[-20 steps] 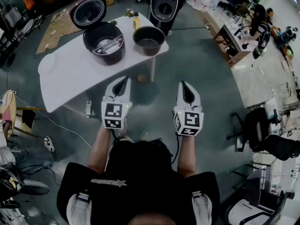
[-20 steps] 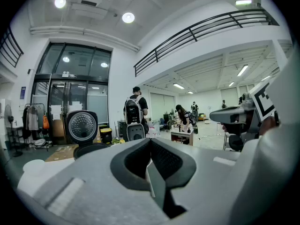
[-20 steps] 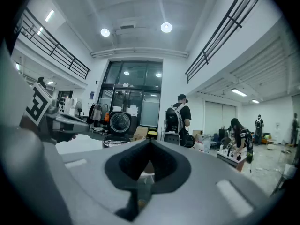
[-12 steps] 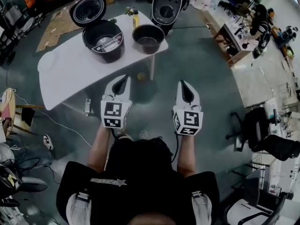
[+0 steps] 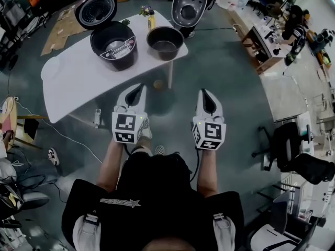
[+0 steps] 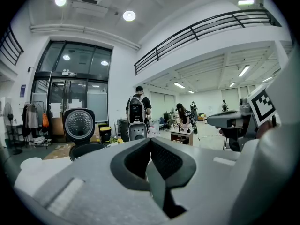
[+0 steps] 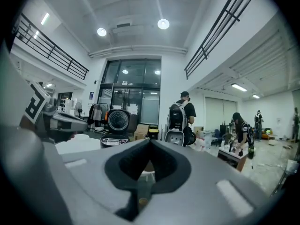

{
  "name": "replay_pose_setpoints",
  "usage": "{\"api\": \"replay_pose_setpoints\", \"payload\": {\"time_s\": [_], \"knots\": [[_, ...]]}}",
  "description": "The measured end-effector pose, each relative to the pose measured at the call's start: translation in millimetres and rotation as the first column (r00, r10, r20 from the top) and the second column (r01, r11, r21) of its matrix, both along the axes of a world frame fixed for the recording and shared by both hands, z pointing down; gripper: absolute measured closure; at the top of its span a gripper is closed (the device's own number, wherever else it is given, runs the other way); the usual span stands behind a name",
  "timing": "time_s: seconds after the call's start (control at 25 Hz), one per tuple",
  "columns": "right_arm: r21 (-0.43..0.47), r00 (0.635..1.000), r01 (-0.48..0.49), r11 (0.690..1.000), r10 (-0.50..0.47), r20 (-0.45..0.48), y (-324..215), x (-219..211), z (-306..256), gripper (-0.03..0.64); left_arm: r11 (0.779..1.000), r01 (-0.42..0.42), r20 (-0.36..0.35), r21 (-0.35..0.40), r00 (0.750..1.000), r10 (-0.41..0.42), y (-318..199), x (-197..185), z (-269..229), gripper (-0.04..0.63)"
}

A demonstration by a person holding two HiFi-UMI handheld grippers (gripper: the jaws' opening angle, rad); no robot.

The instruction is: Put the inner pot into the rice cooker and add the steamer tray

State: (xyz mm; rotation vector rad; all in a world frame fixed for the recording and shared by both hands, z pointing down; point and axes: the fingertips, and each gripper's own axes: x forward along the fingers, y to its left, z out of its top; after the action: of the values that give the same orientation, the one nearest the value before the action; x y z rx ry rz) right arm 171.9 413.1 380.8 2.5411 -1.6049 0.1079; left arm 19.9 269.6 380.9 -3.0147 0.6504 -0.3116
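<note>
Head view, from the left: what is on the white table [image 5: 73,88]? asks the first.

A pale round thing [image 5: 51,70] lies at its left end, too small to name, says the second. Next comes the dark rice cooker [image 5: 114,46], its lid [image 5: 96,9] raised behind it. Just to its right the inner pot [image 5: 165,42] stands upright on the table, outside the cooker. It is close beside the cooker, and I cannot tell whether they touch. A yellow bottle [image 5: 151,21] stands behind the two.

And past the table?

A white appliance [image 5: 188,5] stands on the floor beyond the far edge, lid up.

What about the tongs?

Both hang over the floor, well short of the table, side by side and apart from each other. The left gripper [image 5: 137,90] points toward the table. In the left gripper view its jaws are pressed together with nothing between them. The right gripper [image 5: 205,94] points the same way. The right gripper view shows its jaws clenched too, and empty.

So the pot is untouched?

Yes, neither gripper is near it.
</note>
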Motion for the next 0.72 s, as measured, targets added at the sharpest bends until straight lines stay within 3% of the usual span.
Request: {"api": "replay_pose_setpoints", "payload": {"time_s": [0.72], "knots": [[-0.033,0.998,-0.008,0.999,0.01,0.058,-143.0,104.6,21.6,0.612,0.997,0.026,0.043,-0.078,0.999,-0.023,-144.1,101.9,23.3,0.584]]}}
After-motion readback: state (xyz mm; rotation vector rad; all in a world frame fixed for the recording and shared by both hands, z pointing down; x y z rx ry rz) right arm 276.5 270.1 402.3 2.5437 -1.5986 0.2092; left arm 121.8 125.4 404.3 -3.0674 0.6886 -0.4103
